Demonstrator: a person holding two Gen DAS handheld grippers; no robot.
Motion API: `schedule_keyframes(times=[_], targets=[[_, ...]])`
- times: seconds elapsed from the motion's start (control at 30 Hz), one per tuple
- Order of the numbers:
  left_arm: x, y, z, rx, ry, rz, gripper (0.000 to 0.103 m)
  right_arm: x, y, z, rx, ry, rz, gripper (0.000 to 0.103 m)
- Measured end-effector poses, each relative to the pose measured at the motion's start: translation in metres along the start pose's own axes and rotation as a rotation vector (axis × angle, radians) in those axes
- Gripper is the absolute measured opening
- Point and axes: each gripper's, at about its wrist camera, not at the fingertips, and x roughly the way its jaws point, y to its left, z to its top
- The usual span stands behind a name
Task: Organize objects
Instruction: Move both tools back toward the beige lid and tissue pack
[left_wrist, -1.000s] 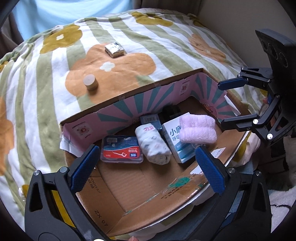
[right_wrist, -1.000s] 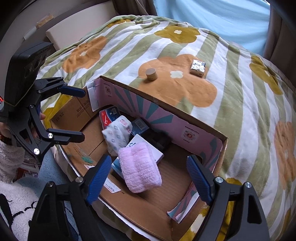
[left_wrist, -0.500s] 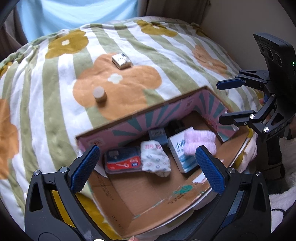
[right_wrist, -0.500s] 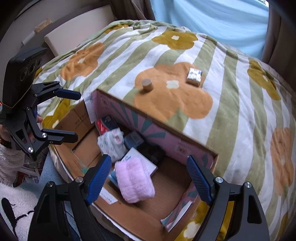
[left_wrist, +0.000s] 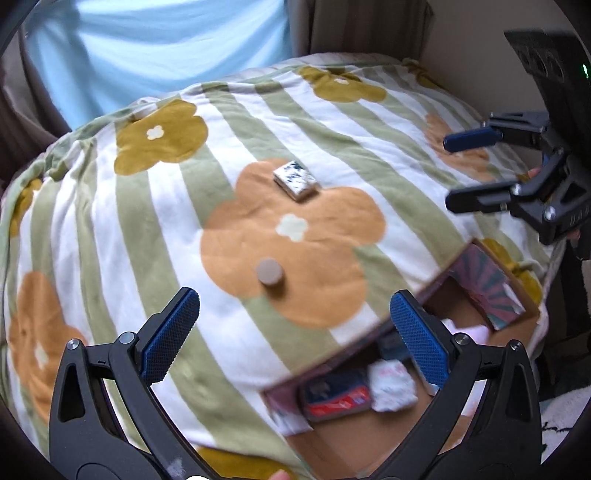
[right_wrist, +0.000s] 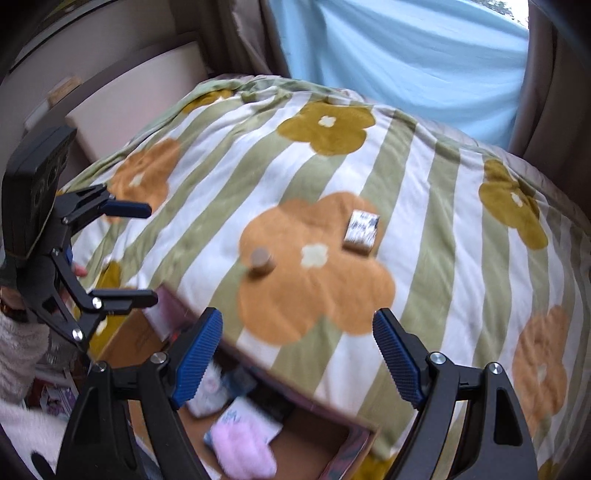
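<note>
A small tan cylinder (left_wrist: 270, 275) and a small patterned block (left_wrist: 295, 180) lie on the flowered blanket (left_wrist: 110, 240), beyond the cardboard box (left_wrist: 495, 295). The box holds a red-blue case (left_wrist: 338, 400), a white patterned pack (left_wrist: 391, 386), a blue-white carton and a pink towel (right_wrist: 242, 448). My left gripper (left_wrist: 291, 336) is open and empty, above the blanket's near side, the cylinder just ahead. My right gripper (right_wrist: 297, 354) is open and empty over the box's far wall; the cylinder (right_wrist: 261, 261) and block (right_wrist: 361, 232) lie ahead.
The blanket covers a rounded bed that falls away at its edges. A light blue curtain (right_wrist: 406, 55) hangs behind it. A beige wall and headboard (right_wrist: 129, 96) stand on the right gripper's left. Each gripper shows in the other's view, the right (left_wrist: 476, 173) and the left (right_wrist: 122, 251).
Both grippers have risen and tilted forward from over the box toward the blanket. The box has slid to the bottom of both views. The cylinder and block now appear nearer.
</note>
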Motion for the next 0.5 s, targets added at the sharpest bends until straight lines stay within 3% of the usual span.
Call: schedule_keyframes(times=[0.27, 0.5], targets=[[0.069, 0.037, 0.022, 0.012, 0.056, -0.04, 0.103, 0.083, -0.049, 0.06, 0.15, 0.09, -0.016, 0.081], [0.118, 0.043, 0.019, 0.043, 0.088, -0.098, 0.1, 0.149, -0.069, 0.081, 0.19, 0.143, -0.064, 0.081]])
